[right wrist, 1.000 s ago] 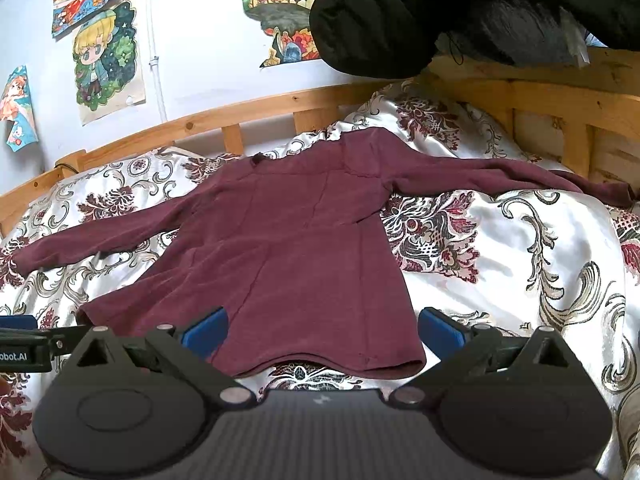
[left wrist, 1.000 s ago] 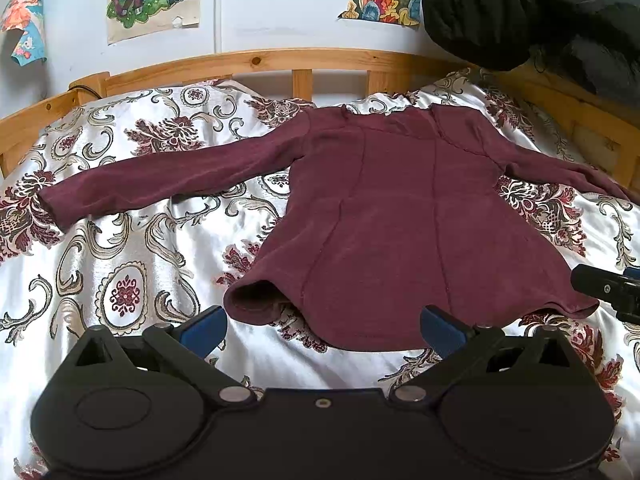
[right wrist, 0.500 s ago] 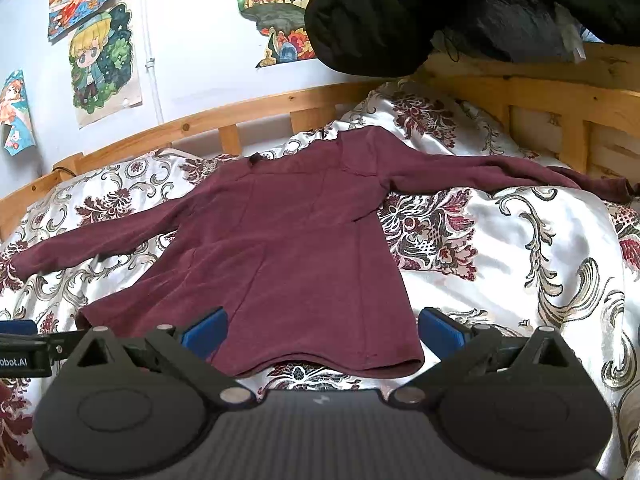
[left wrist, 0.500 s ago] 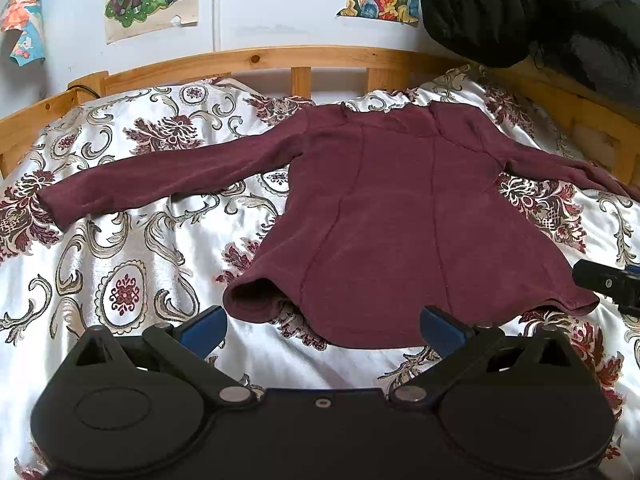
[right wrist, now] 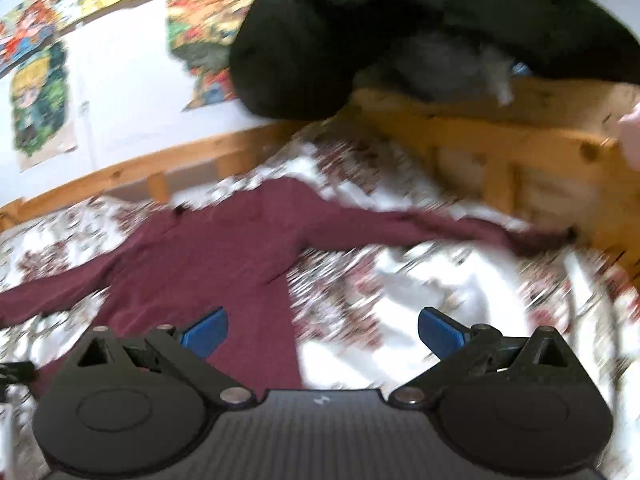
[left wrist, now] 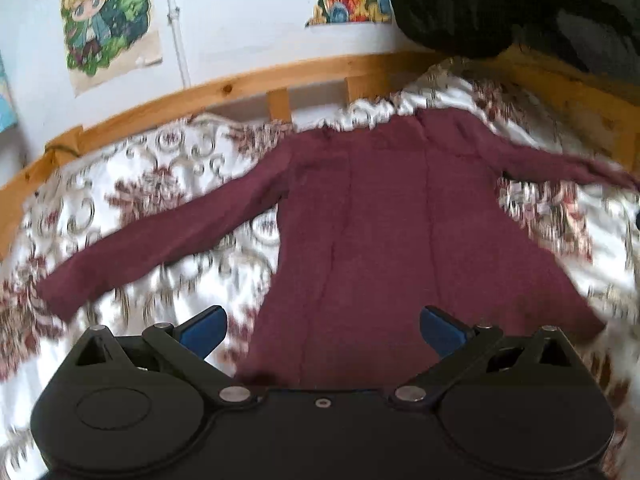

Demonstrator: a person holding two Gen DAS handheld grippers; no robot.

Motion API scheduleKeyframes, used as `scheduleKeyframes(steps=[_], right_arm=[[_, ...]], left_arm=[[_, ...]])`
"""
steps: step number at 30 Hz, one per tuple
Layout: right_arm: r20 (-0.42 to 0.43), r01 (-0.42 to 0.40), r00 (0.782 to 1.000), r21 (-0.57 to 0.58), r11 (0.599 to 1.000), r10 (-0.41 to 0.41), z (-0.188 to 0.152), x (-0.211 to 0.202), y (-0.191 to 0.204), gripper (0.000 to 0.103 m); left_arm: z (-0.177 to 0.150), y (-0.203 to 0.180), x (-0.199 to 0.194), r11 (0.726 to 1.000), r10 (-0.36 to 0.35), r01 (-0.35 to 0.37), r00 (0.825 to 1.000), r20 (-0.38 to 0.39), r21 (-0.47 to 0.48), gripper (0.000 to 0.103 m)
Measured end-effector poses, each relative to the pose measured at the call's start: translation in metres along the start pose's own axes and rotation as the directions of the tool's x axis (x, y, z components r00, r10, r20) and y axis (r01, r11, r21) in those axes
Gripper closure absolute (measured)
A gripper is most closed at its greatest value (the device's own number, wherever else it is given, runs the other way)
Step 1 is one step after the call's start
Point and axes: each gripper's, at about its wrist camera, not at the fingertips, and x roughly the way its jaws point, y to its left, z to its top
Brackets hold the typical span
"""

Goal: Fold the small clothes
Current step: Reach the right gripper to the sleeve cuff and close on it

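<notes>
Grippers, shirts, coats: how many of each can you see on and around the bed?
Grippers: 2, the left gripper and the right gripper, both open
Dark red shirt: 1
Black coat: 1
Total: 4

Maroon long-sleeved top (left wrist: 384,240) spread flat on floral bedspread (left wrist: 132,200), left tool (left wrist: 322,330) wide apart above its hem
</notes>
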Motion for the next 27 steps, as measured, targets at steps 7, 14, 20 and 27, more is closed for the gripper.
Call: scheduleKeyframes(steps=[7, 14, 20, 27], right_arm=[[-0.032, 0.212, 0.975, -0.137, 0.968, -0.218, 0.031, 0.037, -0.064, 0.0], [-0.025, 0.36, 0.925, -0.257, 0.897, -0.379, 0.037, 0.078, -0.096, 0.011], [-0.138, 0.325, 0.898, -0.43, 0.842, -0.418, 0.04, 0.129, -0.118, 0.021], [-0.251, 0.272, 0.892, -0.365, 0.89, -0.375, 0.058, 0.136, -0.143, 0.094]], left_arm=[[0.044, -0.014, 0.015, 0.994, -0.053, 0.052, 0.999, -0.008, -0.094, 0.001], [0.023, -0.043, 0.039, 0.991, -0.124, 0.118, 0.989, -0.084, -0.065, 0.001], [0.012, -0.054, 0.054, 0.985, -0.172, 0.168, 0.98, -0.1, -0.046, 0.001], [0.006, -0.052, 0.063, 0.98, -0.197, 0.193, 0.974, -0.107, -0.048, 0.001]])
